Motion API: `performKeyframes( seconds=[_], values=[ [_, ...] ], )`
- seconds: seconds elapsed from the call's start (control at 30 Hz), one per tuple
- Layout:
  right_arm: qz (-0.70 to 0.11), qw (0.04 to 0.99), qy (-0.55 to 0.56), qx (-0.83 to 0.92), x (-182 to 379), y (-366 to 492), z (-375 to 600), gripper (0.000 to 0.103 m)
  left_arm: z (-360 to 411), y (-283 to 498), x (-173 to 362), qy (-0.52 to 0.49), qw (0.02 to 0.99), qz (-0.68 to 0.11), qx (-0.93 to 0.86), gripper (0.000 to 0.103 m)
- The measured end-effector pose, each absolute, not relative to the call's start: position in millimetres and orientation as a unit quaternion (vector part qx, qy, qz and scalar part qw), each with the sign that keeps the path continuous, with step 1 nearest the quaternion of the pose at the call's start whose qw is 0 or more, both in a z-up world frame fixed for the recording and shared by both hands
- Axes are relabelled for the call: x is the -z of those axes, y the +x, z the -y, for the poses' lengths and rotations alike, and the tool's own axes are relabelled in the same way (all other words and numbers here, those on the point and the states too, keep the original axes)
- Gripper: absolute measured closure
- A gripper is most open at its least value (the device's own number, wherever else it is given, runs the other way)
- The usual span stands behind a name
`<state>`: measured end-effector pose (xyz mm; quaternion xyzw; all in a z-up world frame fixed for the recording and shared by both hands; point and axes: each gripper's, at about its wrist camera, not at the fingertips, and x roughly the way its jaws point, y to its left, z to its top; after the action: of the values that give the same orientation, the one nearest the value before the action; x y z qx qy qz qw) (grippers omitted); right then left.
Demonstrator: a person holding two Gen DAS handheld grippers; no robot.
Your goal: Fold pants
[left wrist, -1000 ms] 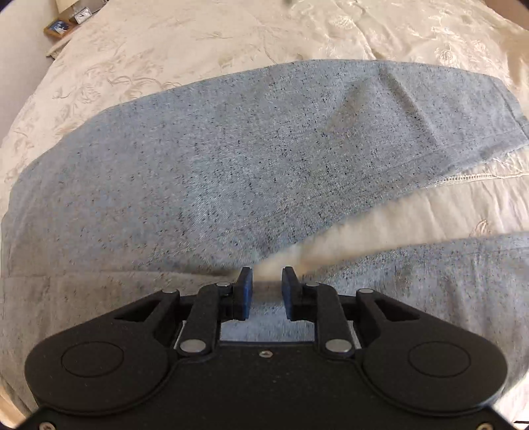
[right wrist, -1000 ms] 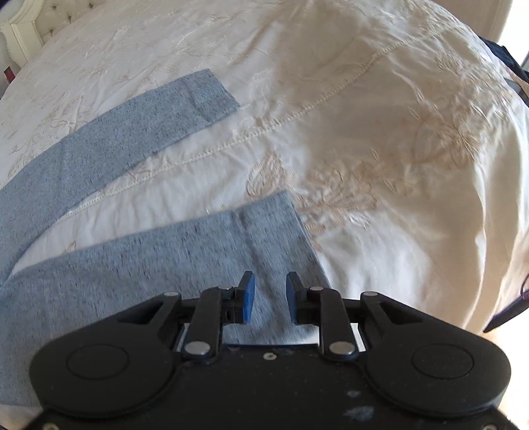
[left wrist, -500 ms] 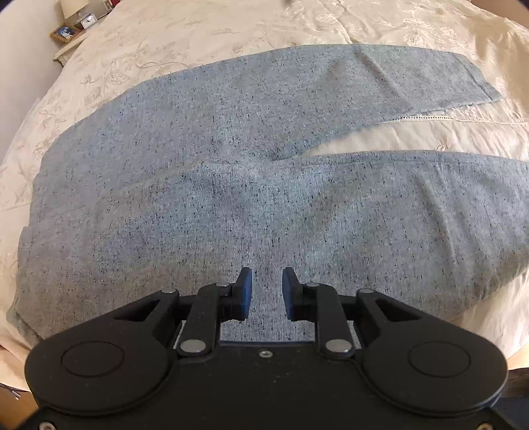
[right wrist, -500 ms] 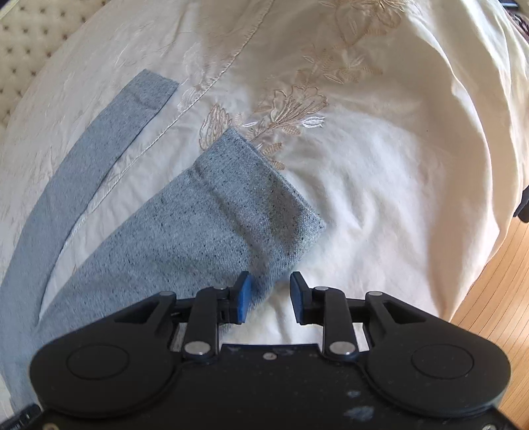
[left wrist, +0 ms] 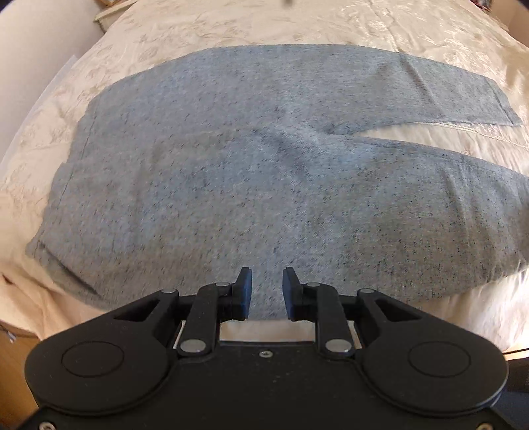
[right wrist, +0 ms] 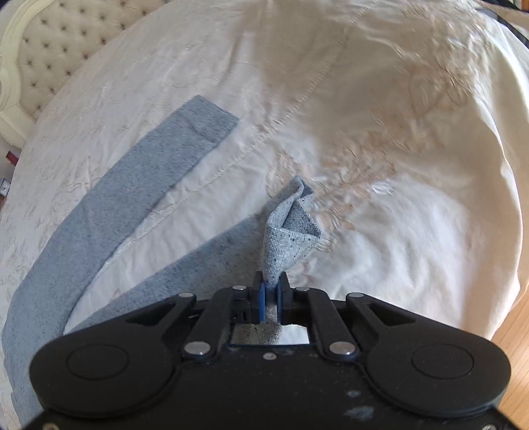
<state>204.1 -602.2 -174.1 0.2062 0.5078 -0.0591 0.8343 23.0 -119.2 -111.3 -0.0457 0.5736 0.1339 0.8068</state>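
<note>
Left wrist view: grey pants (left wrist: pixel 231 172) lie spread on a cream embroidered bed (left wrist: pixel 297 23), filling the middle of the frame, waistband at left, legs running right. The left hand-held gripper (left wrist: pixel 266 294), jaws apart, hovers at lower centre over the pants' near edge. Right wrist view: the right hand-held gripper (right wrist: pixel 270 291) is clamped on a leg cuff (right wrist: pixel 291 231), lifted at centre; the other leg stretches to upper left.

The left wrist view looks down over the pants' (left wrist: pixel 231 172) waist; the right wrist view sits close above the cuffs; both views share the bedspread (right wrist: pixel 380 115).
</note>
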Motion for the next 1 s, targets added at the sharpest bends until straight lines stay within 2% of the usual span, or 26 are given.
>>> performKeyframes(
  seconds=[0.27, 0.33, 0.4, 0.7, 0.93, 1.0],
  values=[
    [-0.504, 0.844, 0.179, 0.031, 155, 228, 574, 0.095, 57, -3, 118, -0.163, 0.776, -0.572, -0.210, 0.073],
    [-0.504, 0.845, 0.176, 0.035, 153, 225, 569, 0.095, 42, -7, 126, -0.187, 0.767, -0.575, -0.215, 0.067],
    [-0.502, 0.846, 0.178, 0.040, 152, 222, 565, 0.095, 34, -9, 136, -0.198, 0.761, -0.579, -0.215, 0.061],
    [-0.494, 0.850, 0.159, 0.095, 144, 203, 561, 0.095, 4, -6, 162, -0.241, 0.759, -0.567, -0.209, 0.060],
    [-0.496, 0.840, 0.167, 0.141, 143, 185, 568, 0.095, -6, -12, 159, -0.265, 0.781, -0.537, -0.176, 0.059],
    [-0.495, 0.841, 0.163, 0.146, 142, 182, 565, 0.095, -8, -14, 157, -0.258, 0.789, -0.530, -0.173, 0.054]
  ],
)
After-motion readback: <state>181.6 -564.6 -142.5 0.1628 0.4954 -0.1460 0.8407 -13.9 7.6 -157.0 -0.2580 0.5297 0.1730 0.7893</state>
